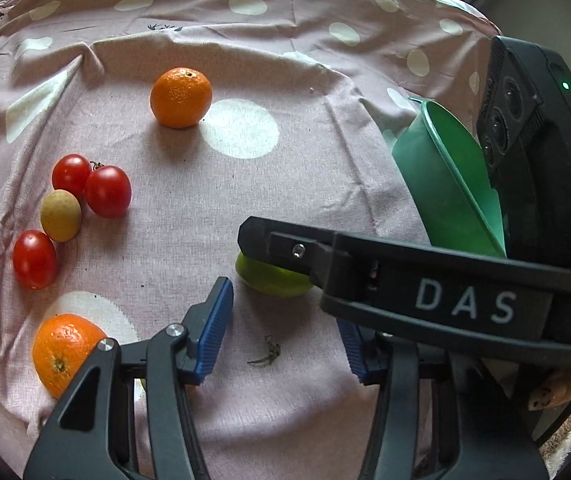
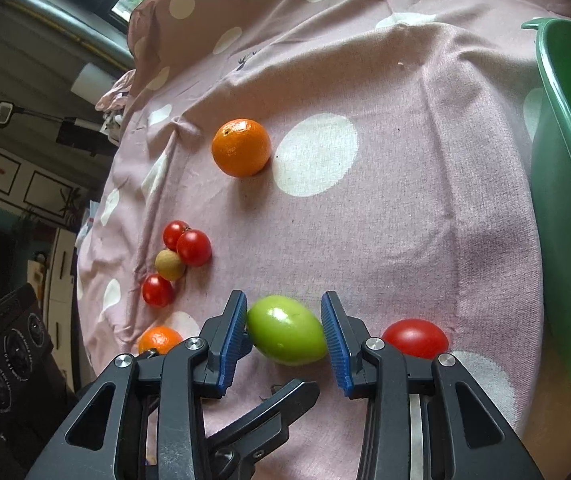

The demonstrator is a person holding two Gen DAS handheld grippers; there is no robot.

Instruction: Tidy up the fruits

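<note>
Right tool (image 2: pixel 285 336): pads touch both ends of the green fruit (image 2: pixel 287 336), which lies on the spotted cloth (image 2: pixel 385 240); gripping it.
Left tool (image 1: pixel 285 332): jaws apart, nothing between them.
Slip risk: smooth oval fruit may squirt free.
Crowding risk: the tools overlap and may collide.
Basin (image 2: pixel 565 200): waits at right.

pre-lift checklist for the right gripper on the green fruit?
1. Green fruit sits between the blue pads of the right gripper: ok.
2. Both pads pressing on it: ok, by the right wrist view.
3. Left gripper holds nothing: ok.
4. Left gripper clear of the right gripper: not ok, they overlap just below the fruit.
5. Green basin to the right, unobstructed: ok.
6. Red tomato beside the right finger untouched: cannot tell.
</note>
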